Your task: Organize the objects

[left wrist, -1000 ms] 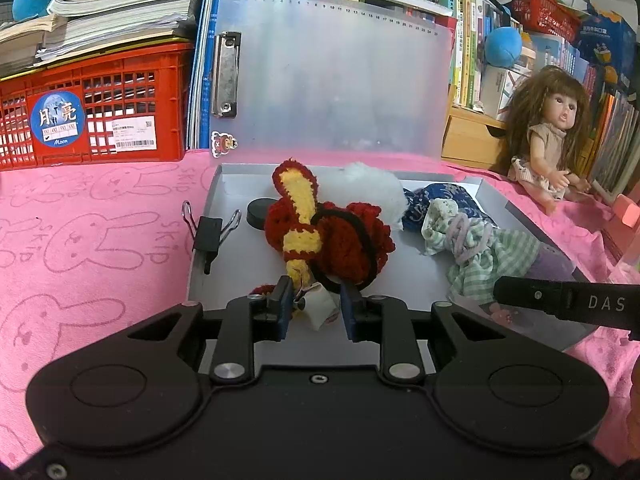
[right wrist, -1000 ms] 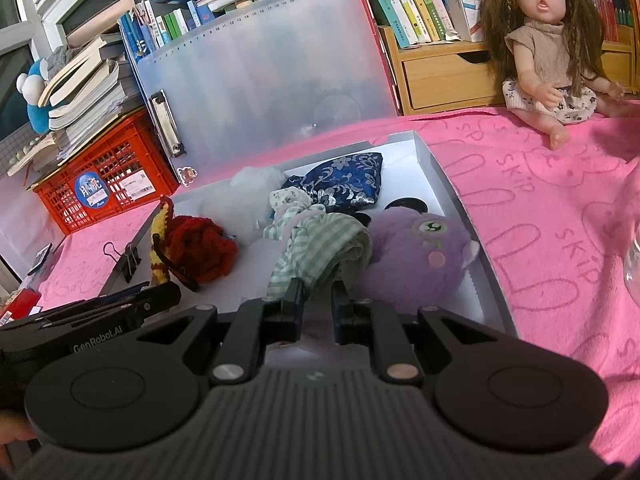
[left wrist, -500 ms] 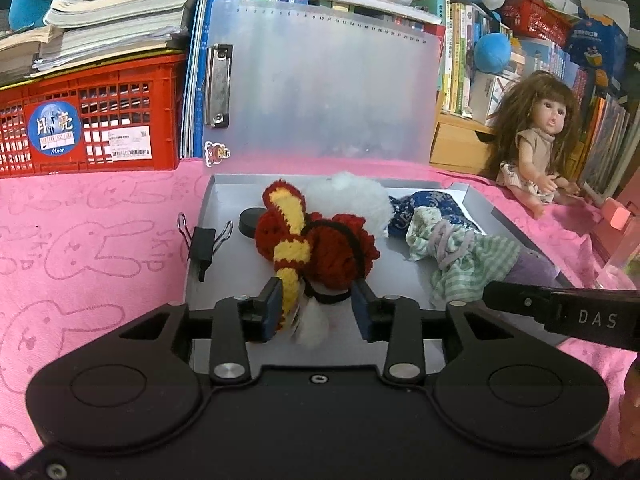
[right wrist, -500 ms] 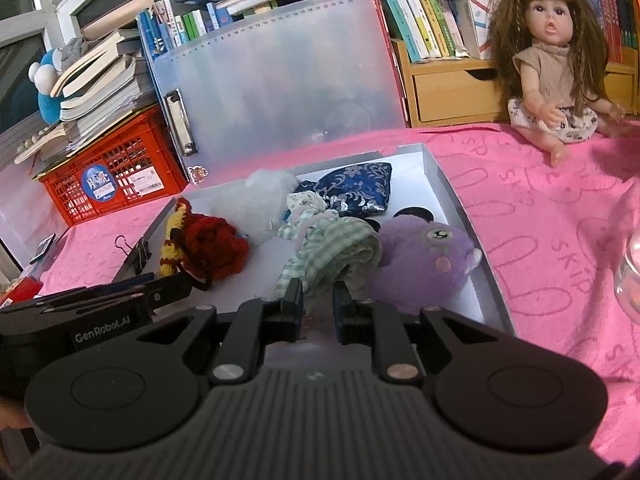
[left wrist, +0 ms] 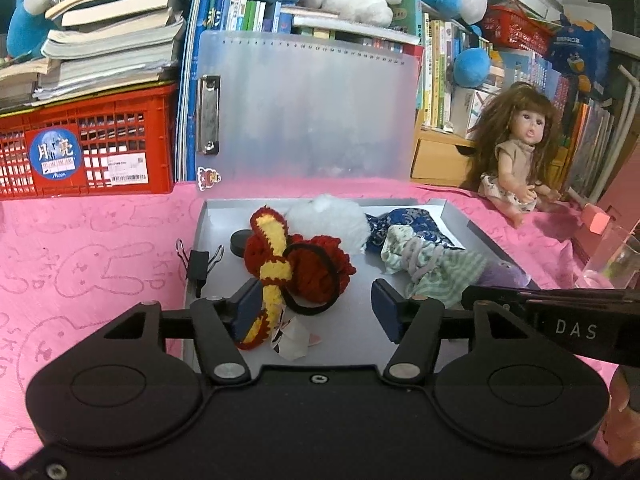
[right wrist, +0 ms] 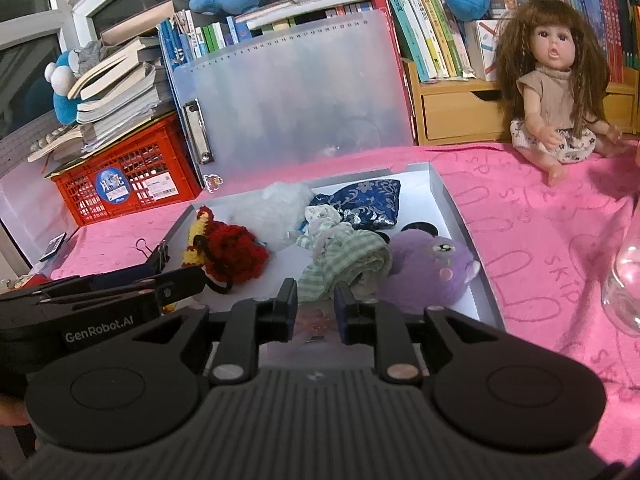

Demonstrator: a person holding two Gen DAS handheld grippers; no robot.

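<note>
Two sets of fingers, both opening over the near end of the grey tray (left wrist: 456,216). On our left gripper (left wrist: 314,306) the fingers (left wrist: 246,308) are spread wide; the yellow-striped tail of the red crochet toy (left wrist: 304,264) sits between them, brushing the left pad, right pad clear, so it's released, not gripped. A small white tag lies just below that tail. On our right gripper (right wrist: 316,310) the fingers (right wrist: 286,308) are only slightly apart, nothing pressed between them; the hem of the green checked cloth doll (right wrist: 344,256) lies just beyond the tips, can't tell if it touches. All task items are in the tray: crochet toy at left, white fluff (left wrist: 328,220) behind it, blue brocade pouch (right wrist: 360,204) at the back, purple plush (right wrist: 432,268) at right touching the checked doll. A black binder clip (left wrist: 198,266) sits on the tray's left rim. Tray rests on the pink table (right wrist: 540,220); a long-haired doll (right wrist: 556,92) sits well apart at back right.
</note>
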